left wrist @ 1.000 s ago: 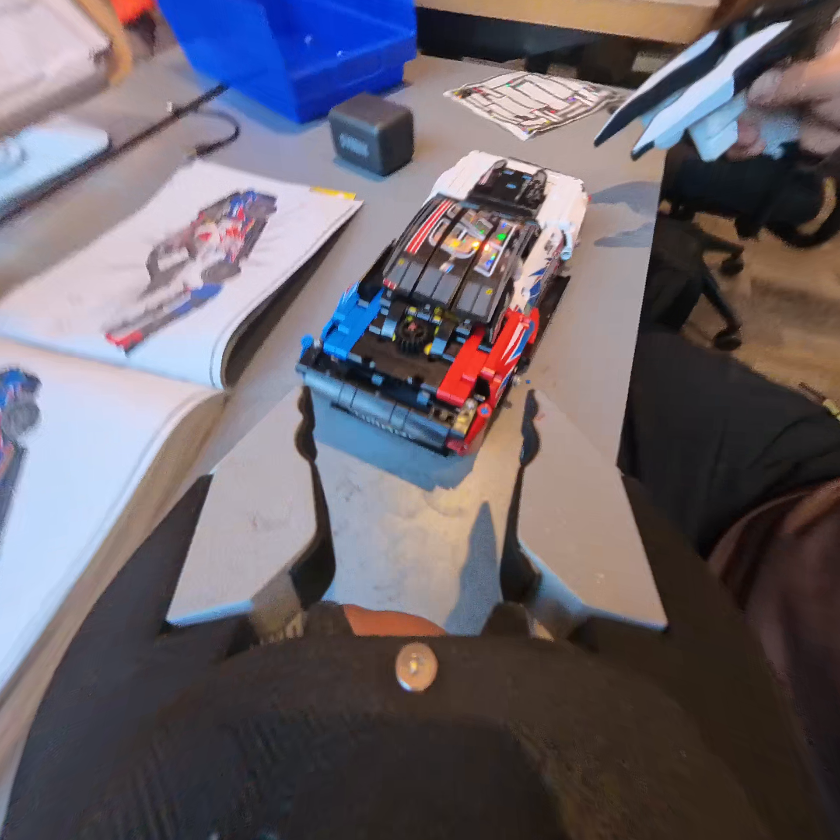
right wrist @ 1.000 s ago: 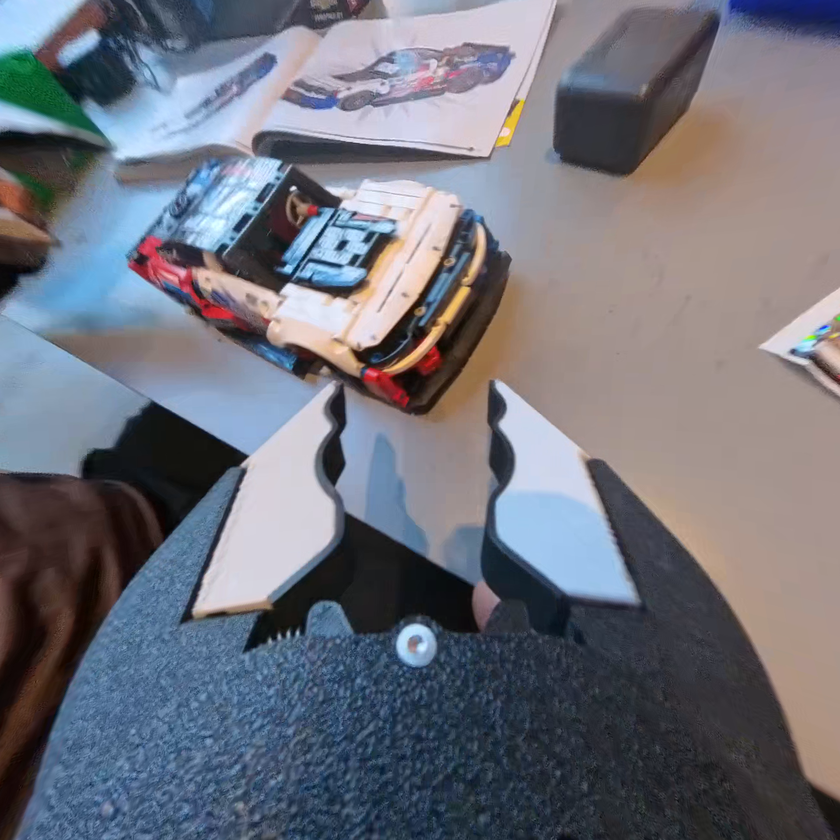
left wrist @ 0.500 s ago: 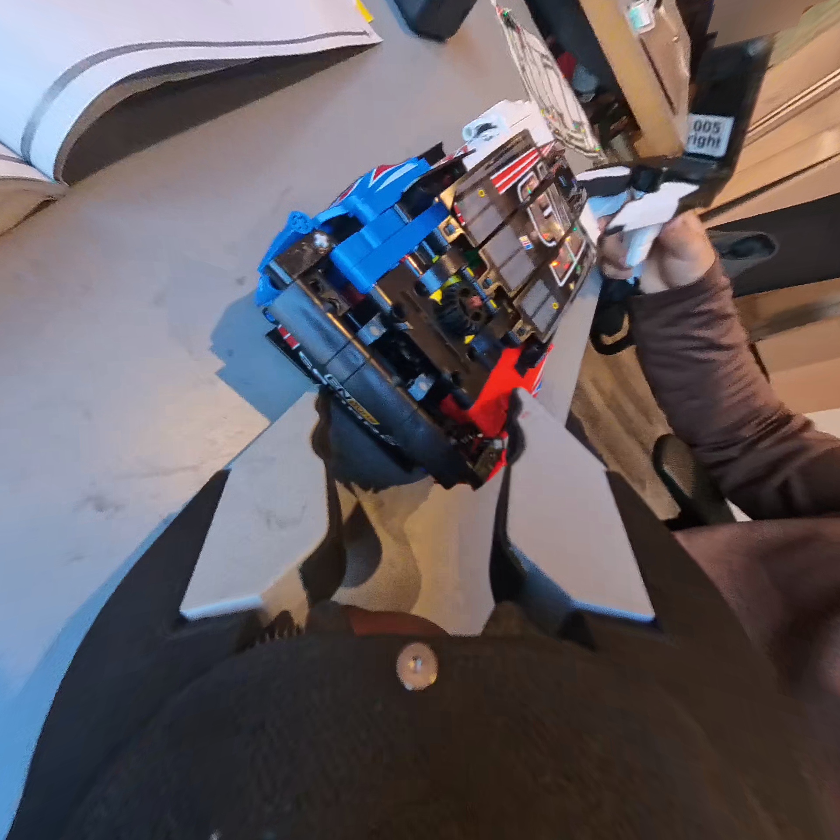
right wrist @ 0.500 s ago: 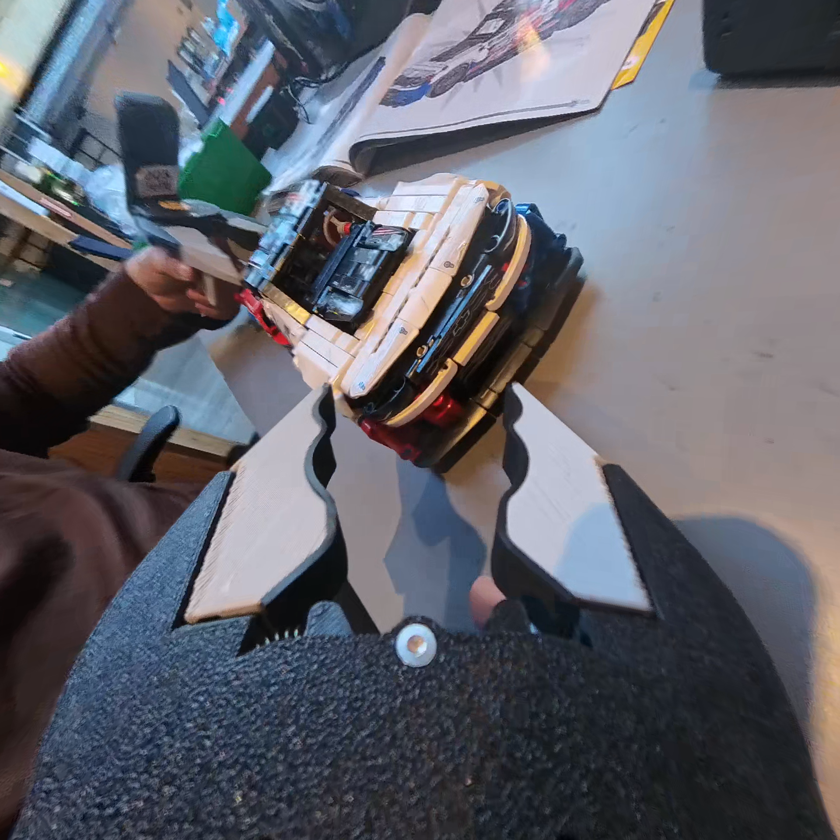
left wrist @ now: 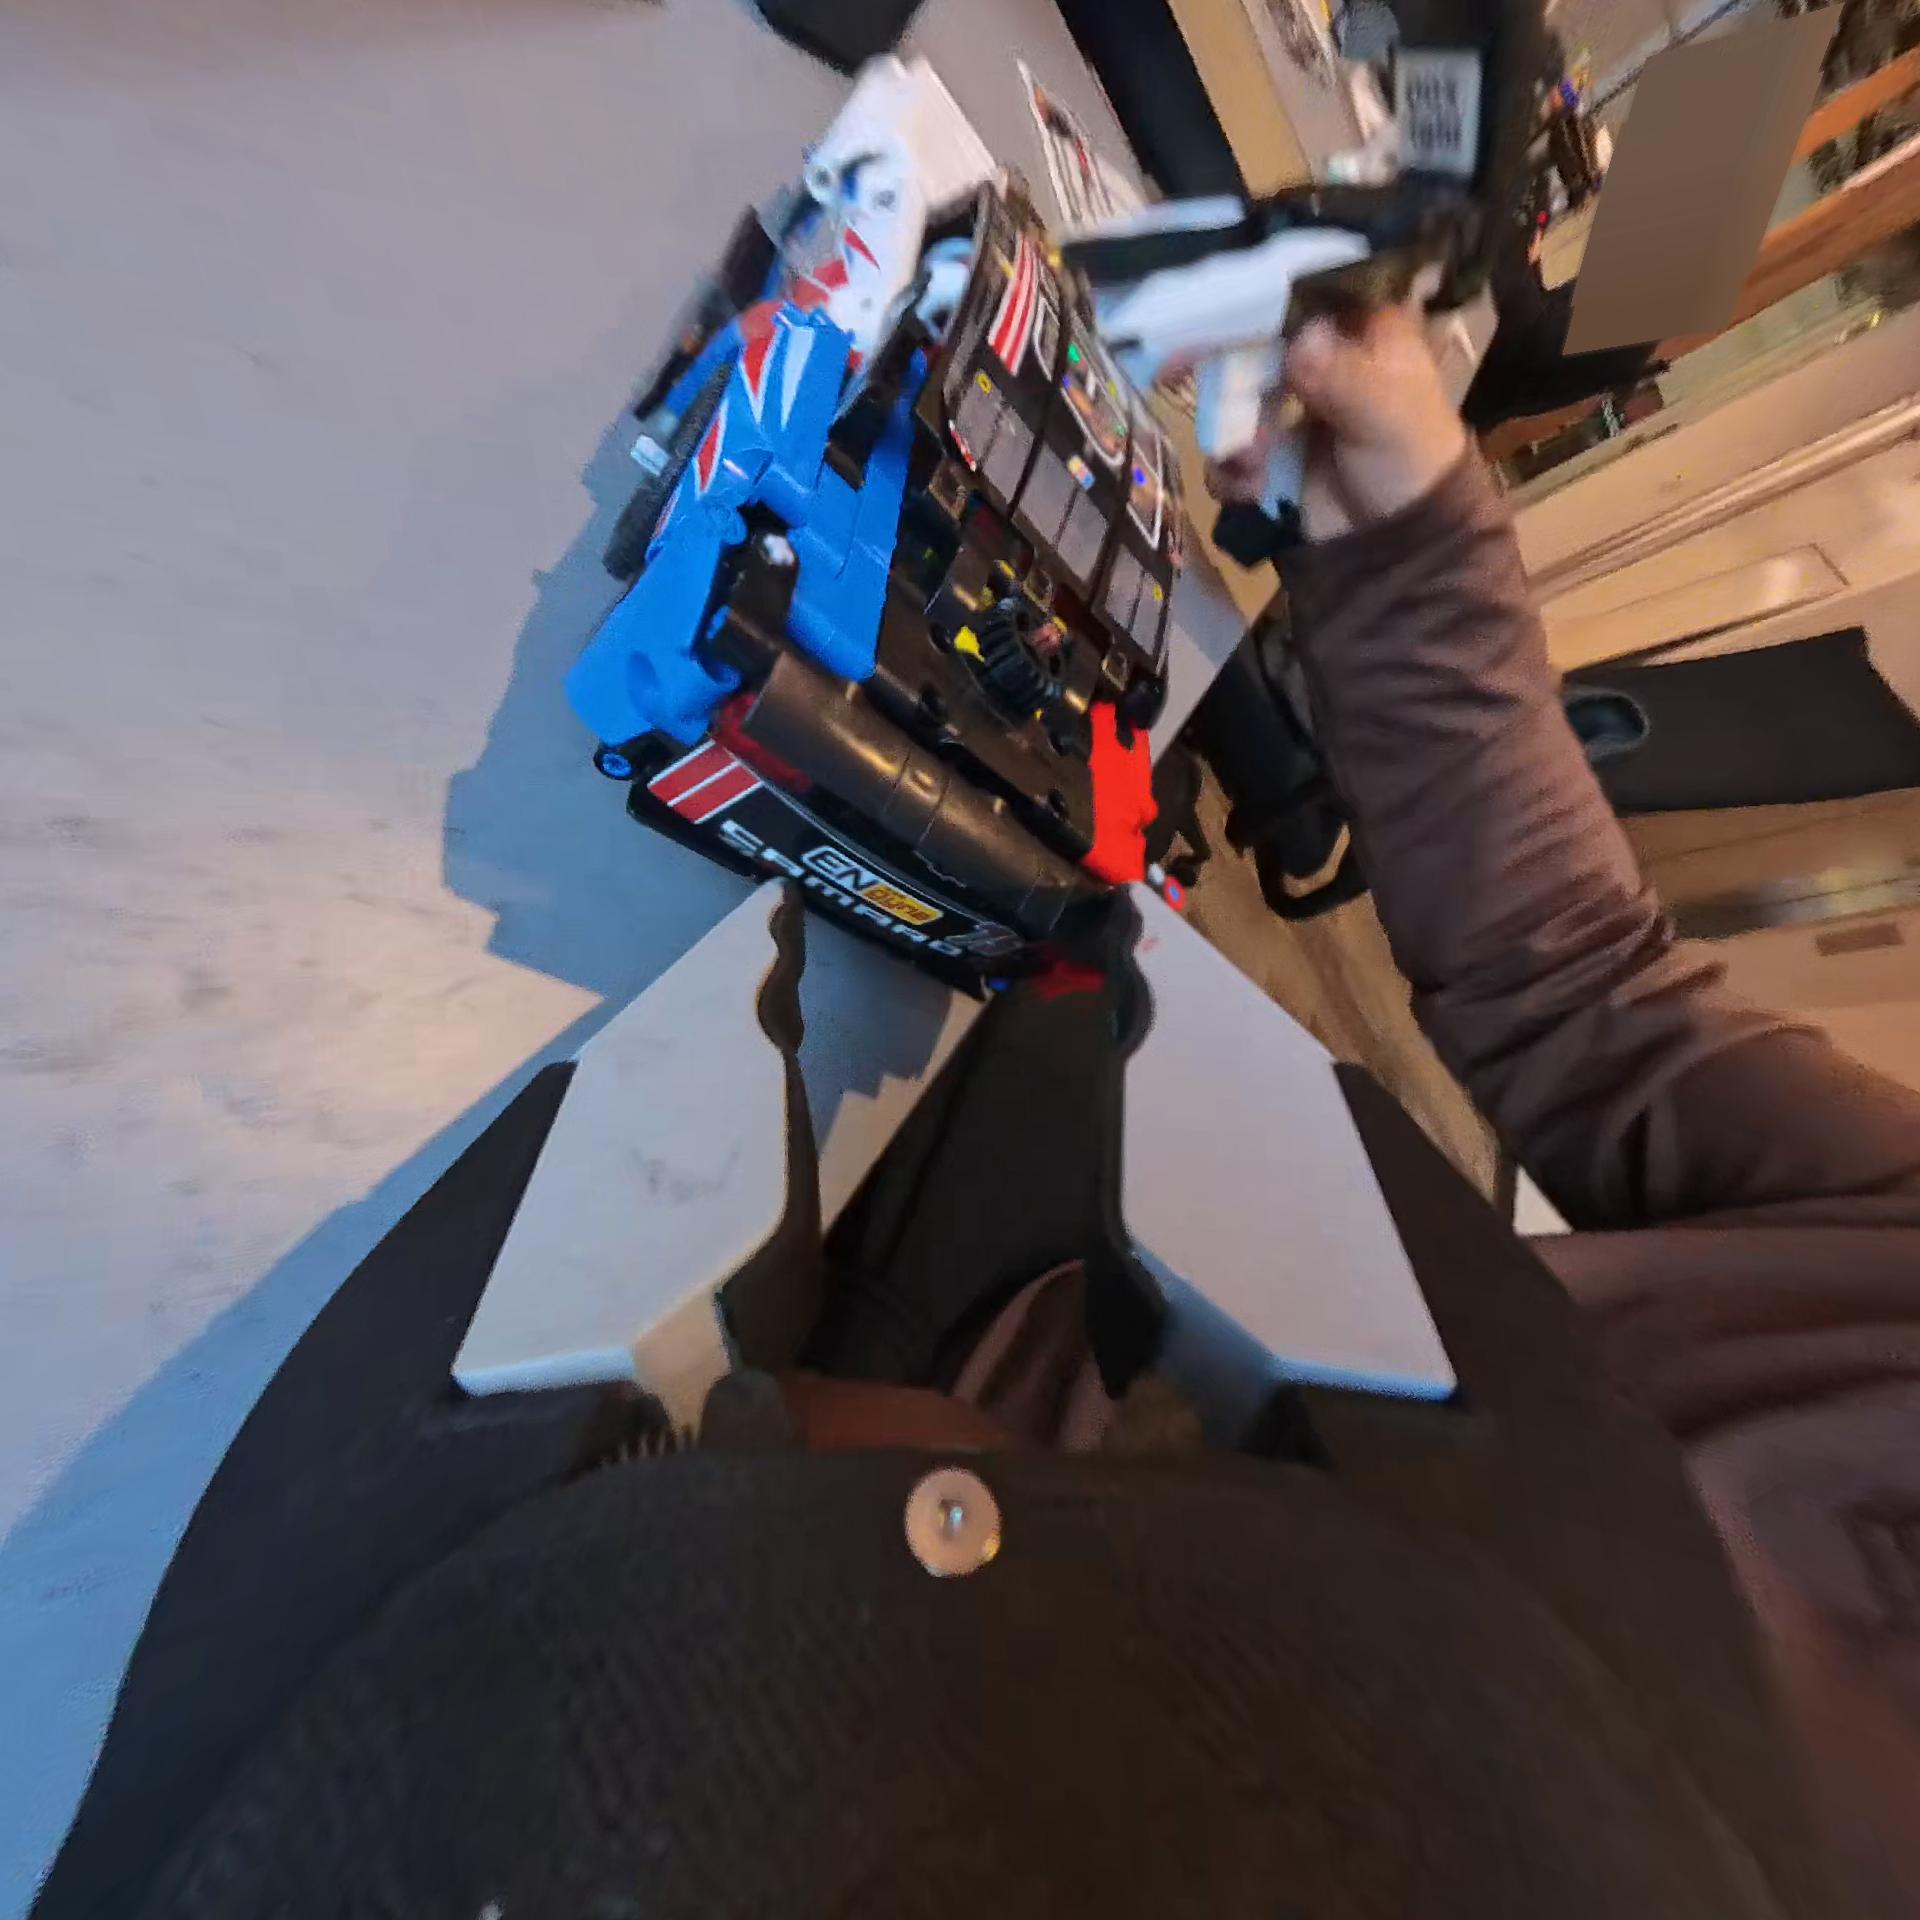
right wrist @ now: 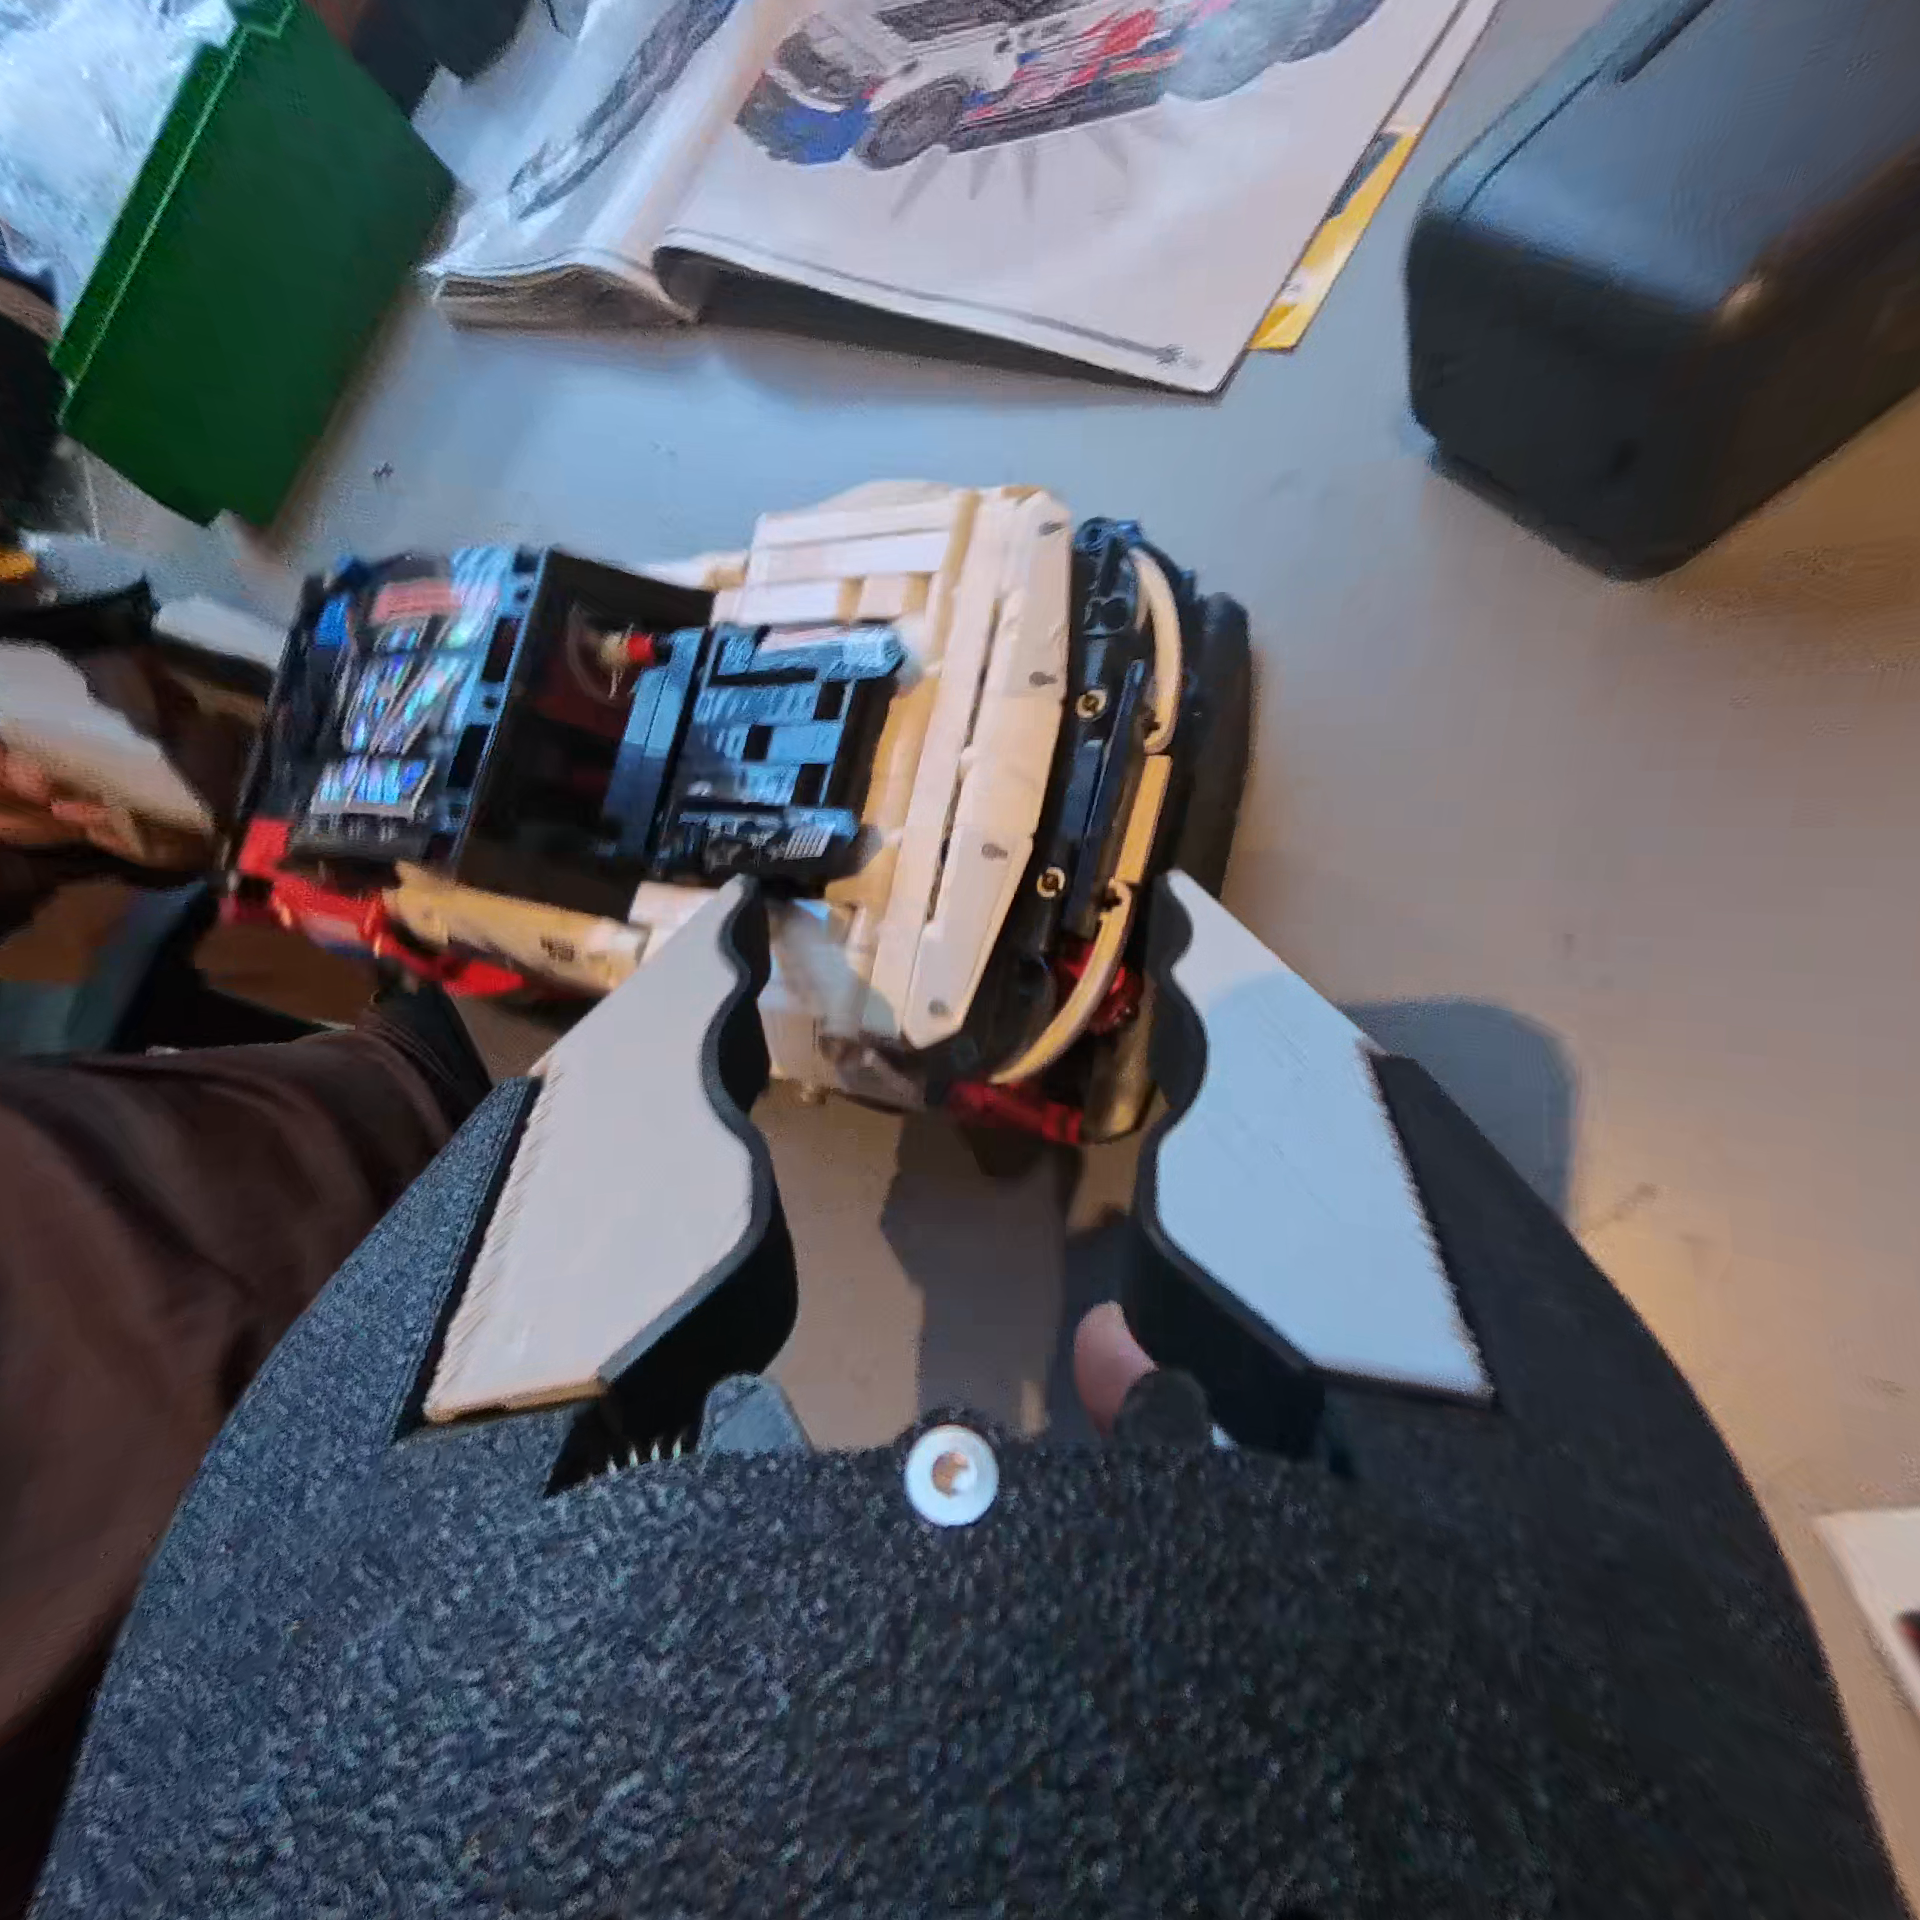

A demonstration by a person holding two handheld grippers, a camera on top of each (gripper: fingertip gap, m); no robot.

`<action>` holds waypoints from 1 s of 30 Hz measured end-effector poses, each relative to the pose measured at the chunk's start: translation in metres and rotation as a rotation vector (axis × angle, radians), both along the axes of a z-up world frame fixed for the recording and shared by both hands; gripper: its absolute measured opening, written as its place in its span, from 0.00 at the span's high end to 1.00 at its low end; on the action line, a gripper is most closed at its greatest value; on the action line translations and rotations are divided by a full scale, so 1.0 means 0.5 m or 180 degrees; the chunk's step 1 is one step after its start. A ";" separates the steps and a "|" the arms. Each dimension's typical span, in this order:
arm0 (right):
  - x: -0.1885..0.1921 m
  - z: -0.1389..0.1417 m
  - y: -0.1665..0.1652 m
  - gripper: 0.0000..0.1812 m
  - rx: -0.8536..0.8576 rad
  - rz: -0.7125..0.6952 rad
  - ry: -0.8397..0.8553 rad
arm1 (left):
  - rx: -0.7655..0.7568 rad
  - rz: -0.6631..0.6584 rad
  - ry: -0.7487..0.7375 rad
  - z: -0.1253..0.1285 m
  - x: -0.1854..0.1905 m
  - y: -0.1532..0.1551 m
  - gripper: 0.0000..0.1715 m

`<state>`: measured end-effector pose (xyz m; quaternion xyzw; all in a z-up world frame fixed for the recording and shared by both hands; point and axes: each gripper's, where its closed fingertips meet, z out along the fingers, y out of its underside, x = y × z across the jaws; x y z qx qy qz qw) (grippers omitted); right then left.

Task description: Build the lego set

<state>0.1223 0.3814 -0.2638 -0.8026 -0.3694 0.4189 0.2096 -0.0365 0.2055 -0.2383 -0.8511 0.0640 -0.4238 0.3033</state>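
Note:
The lego car (left wrist: 935,623) stands on the grey table (left wrist: 260,520); it is blue, red, black and white. In the left wrist view its black rear bumper corner sits between my left gripper's (left wrist: 956,904) fingers, and both pads touch it. In the right wrist view the car's (right wrist: 935,727) white hood and black front end sit deep between my right gripper's (right wrist: 951,894) fingers, with a pad against each side. The right gripper (left wrist: 1195,291), held in a hand, also shows at the car's far end in the left wrist view.
An open instruction booklet (right wrist: 1039,208) lies behind the car. A black box (right wrist: 1683,260) stands at the back right and a green bin (right wrist: 239,260) at the back left. A sticker sheet (right wrist: 1881,1590) lies at the right edge. The table edge runs close beside the car. Some 25 cm of space lies between my two pairs of fingers.
My left gripper rolled over, moved onto the car's rear and closed its fingers onto the bumper corner. My right gripper opened a little, then pushed further over the car's front end.

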 end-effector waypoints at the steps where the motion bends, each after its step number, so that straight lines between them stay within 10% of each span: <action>1: 0.000 0.001 0.010 0.62 -0.0020 0.0030 -0.0007 | 0.0002 -0.0097 0.0038 -0.008 0.018 -0.012 0.67; 11: 0.035 0.002 0.065 0.61 -0.0095 0.0042 -0.0049 | -0.0040 -0.0569 -0.0636 0.008 0.163 -0.058 0.75; 17: 0.111 0.010 0.084 0.55 0.0169 -0.0744 0.0160 | 0.0366 -0.0687 -0.0463 0.068 0.090 -0.052 0.74; 23: 0.135 0.044 -0.036 0.60 0.0153 -0.1430 0.0552 | 0.1228 -0.0720 0.0669 0.121 -0.014 0.159 0.58; 30: -0.001 0.014 -0.157 0.56 -0.0480 -0.1636 0.0925 | 0.0143 -0.1859 0.0321 -0.013 0.087 0.270 0.47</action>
